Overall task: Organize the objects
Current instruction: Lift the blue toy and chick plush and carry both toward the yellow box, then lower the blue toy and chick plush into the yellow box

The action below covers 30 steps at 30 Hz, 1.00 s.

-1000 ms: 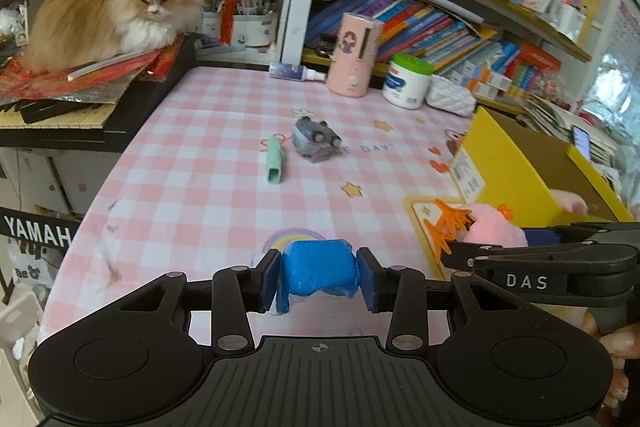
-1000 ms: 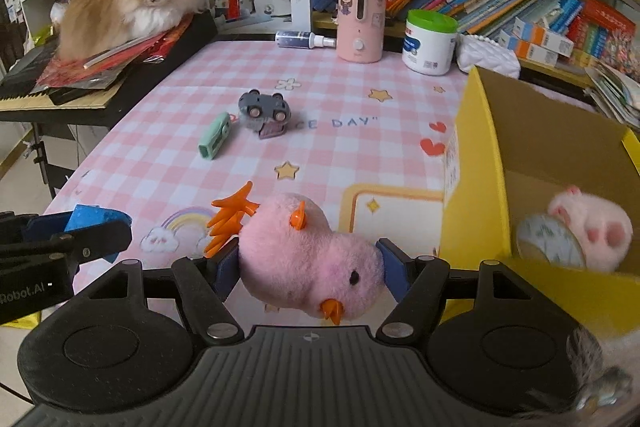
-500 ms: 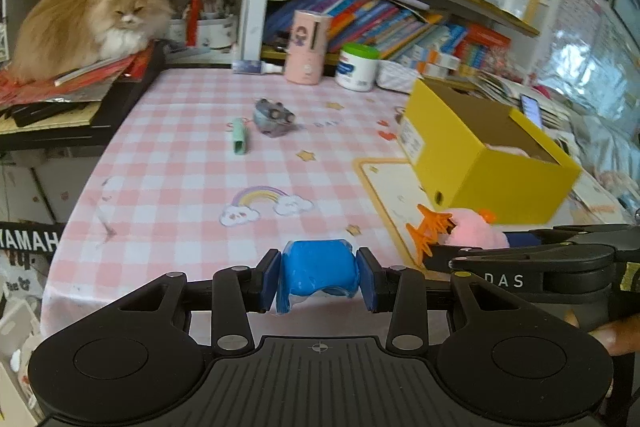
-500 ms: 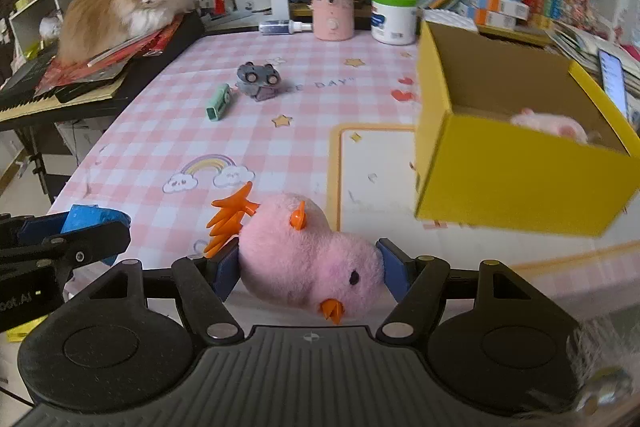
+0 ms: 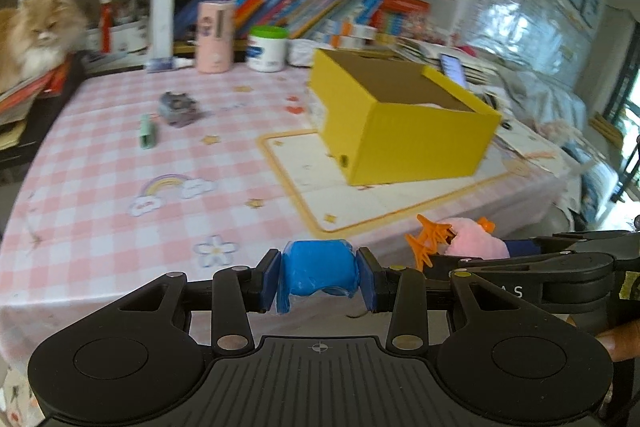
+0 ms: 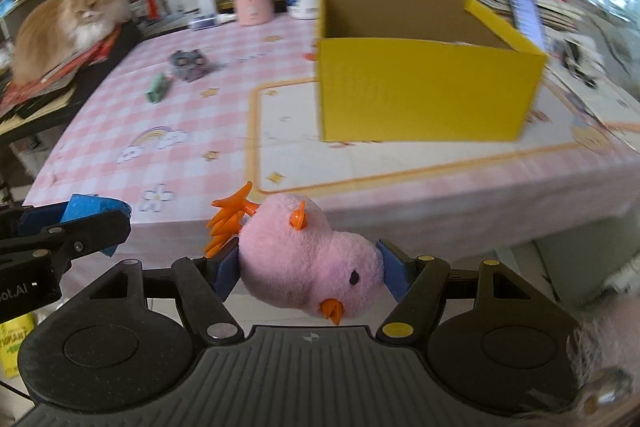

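Observation:
My left gripper [image 5: 319,279] is shut on a small blue block [image 5: 319,274], held above the near edge of the pink checked table [image 5: 100,187]. My right gripper [image 6: 308,271] is shut on a pink plush chick [image 6: 308,267] with orange feet; it shows at the right of the left wrist view as the plush chick [image 5: 472,243]. The left gripper with its blue block [image 6: 90,209] appears at the left of the right wrist view. An open yellow box [image 5: 400,123] stands on the table's right half, the same yellow box [image 6: 424,75] facing the right gripper. A grey toy car [image 5: 178,107] and a green piece [image 5: 147,133] lie far left.
An orange cat [image 5: 36,31] lies on papers at the back left. A pink canister [image 5: 215,35] and a white jar [image 5: 267,47] stand at the table's back, below shelves of books. A phone [image 5: 452,67] rests behind the box. A cream mat [image 5: 320,179] lies under the box.
Both grippers have drawn back toward the table's near edge and swung right, each keeping its toy. The yellow box now sits farther off and its inside is mostly hidden.

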Motion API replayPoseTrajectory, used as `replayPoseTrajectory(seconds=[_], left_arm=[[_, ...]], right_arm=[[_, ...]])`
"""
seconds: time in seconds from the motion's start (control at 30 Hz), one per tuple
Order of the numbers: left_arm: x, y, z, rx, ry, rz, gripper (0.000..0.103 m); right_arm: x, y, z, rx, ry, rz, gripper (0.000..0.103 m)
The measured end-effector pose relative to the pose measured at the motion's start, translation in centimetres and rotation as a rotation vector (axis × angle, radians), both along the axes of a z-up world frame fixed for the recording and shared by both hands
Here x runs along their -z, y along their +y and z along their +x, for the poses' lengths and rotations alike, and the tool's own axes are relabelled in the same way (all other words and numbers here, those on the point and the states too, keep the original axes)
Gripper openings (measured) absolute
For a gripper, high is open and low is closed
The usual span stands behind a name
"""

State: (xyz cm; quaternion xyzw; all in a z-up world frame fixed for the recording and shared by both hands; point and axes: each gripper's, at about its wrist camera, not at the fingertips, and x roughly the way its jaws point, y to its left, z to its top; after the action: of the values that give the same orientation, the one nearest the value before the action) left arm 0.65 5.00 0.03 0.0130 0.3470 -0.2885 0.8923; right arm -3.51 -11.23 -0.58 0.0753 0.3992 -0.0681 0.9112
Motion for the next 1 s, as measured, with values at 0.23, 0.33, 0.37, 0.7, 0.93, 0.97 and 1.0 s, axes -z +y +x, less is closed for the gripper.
replayPoseTrajectory(seconds=[0.23, 0.33, 0.37, 0.7, 0.93, 0.97, 1.0], left_arm=[[-0.2, -2.8, -0.9, 0.097, -0.01, -0.006, 0.039], [-0.4, -4.0, -0.9, 0.126, -0.018, -0.005, 0.039], [-0.4, -4.3, -0.8, 0.134, -0.019, -0.004, 0.039], [-0.9, -7.2, 0.4, 0.18, -0.045, -0.005, 0.038], [-1.2, -8.4, 1.9, 0.164, -0.052, -0.008, 0.038], [-1.3, -8.5, 2.1, 0.161, -0.055, -0.011, 0.038], [-1.4, -8.7, 2.4, 0.157, -0.058, -0.013, 0.038]], right_arm=[[-0.2, -2.5, -2.9, 0.104, 0.004, -0.004, 0.068], [-0.4, -3.5, -3.7, 0.137, 0.0, -0.004, 0.068], [-0.4, -3.8, -3.8, 0.149, -0.002, -0.004, 0.068], [-0.6, -6.7, -3.6, 0.208, -0.011, -0.001, 0.068], [-0.9, -8.2, -1.9, 0.199, -0.016, -0.002, 0.068], [-0.9, -8.4, -1.7, 0.198, -0.017, -0.002, 0.068], [-0.9, -8.6, -1.4, 0.195, -0.017, -0.002, 0.068]])
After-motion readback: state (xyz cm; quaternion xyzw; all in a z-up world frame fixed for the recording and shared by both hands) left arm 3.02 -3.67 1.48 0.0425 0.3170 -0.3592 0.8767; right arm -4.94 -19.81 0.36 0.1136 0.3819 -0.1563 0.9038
